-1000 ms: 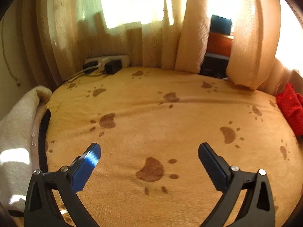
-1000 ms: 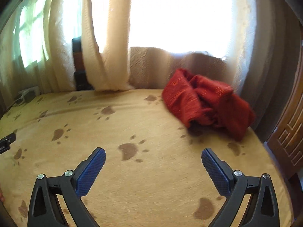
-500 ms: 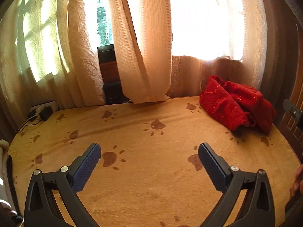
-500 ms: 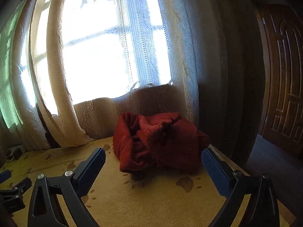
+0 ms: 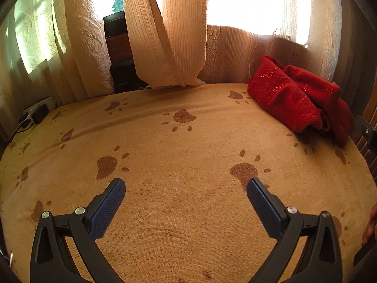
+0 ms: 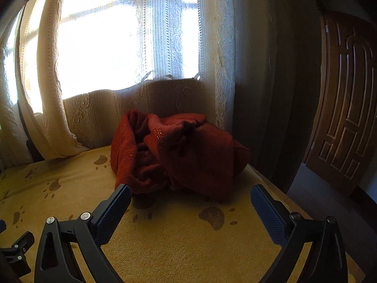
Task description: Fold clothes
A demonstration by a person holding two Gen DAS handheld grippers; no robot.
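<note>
A crumpled red garment [image 5: 297, 99] with small sparkles lies in a heap at the far right corner of the bed, against the curtains. In the right wrist view the garment [image 6: 179, 155] sits just beyond the fingers. My right gripper [image 6: 188, 195] is open and empty, close in front of the heap and not touching it. My left gripper [image 5: 186, 188] is open and empty over the middle of the bed, well short of the garment.
The bed has a tan blanket [image 5: 188, 153] with brown paw prints. Cream curtains [image 5: 165, 30] hang along the far edge. A power strip [image 5: 35, 115] lies at the far left. A wooden door [image 6: 346, 108] stands right of the bed's edge.
Both grippers have swung right toward the red garment. The right gripper has come close to the heap. Both stay open.
</note>
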